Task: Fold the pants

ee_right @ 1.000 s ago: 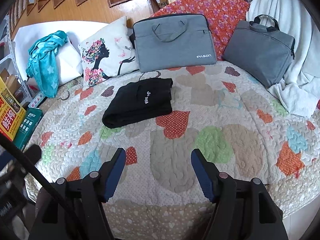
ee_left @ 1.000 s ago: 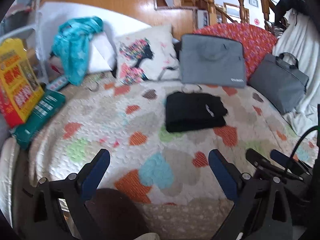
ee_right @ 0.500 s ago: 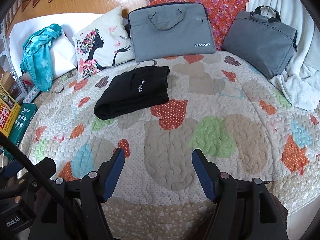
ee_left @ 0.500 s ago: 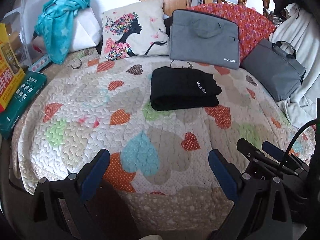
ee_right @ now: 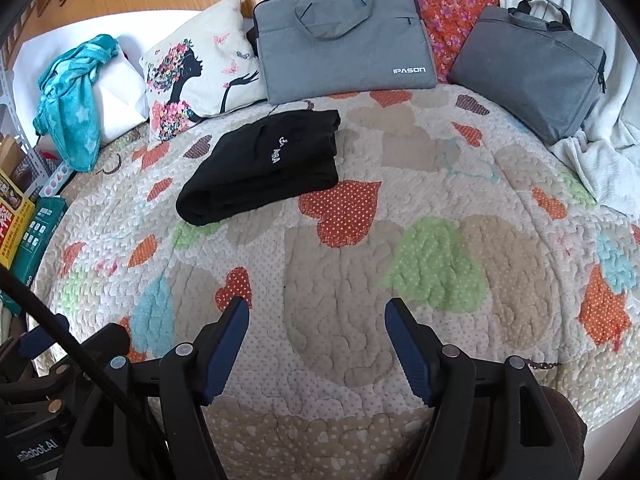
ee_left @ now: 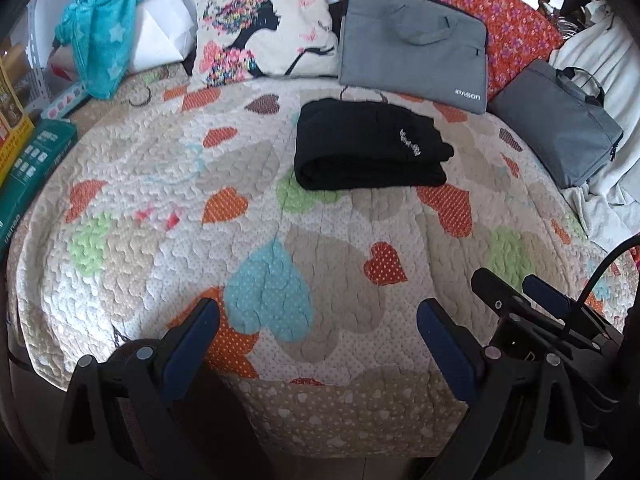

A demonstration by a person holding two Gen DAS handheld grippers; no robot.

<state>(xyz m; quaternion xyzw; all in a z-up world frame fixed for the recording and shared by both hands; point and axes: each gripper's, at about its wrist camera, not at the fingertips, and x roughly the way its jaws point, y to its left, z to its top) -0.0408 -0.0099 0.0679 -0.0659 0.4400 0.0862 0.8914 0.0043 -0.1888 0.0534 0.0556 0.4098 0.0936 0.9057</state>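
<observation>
Looking done: pants [ee_left: 370, 146] sit folded in a compact black stack on the quilt [ee_left: 160, 184].
Left gripper [ee_left: 318, 322] and right gripper [ee_right: 316, 318] both hang wide open, empty, over the near quilt edge. Pants are well apart, up by the gray bag [ee_right: 340, 36]. Nothing obvious left but maybe tidying.
</observation>
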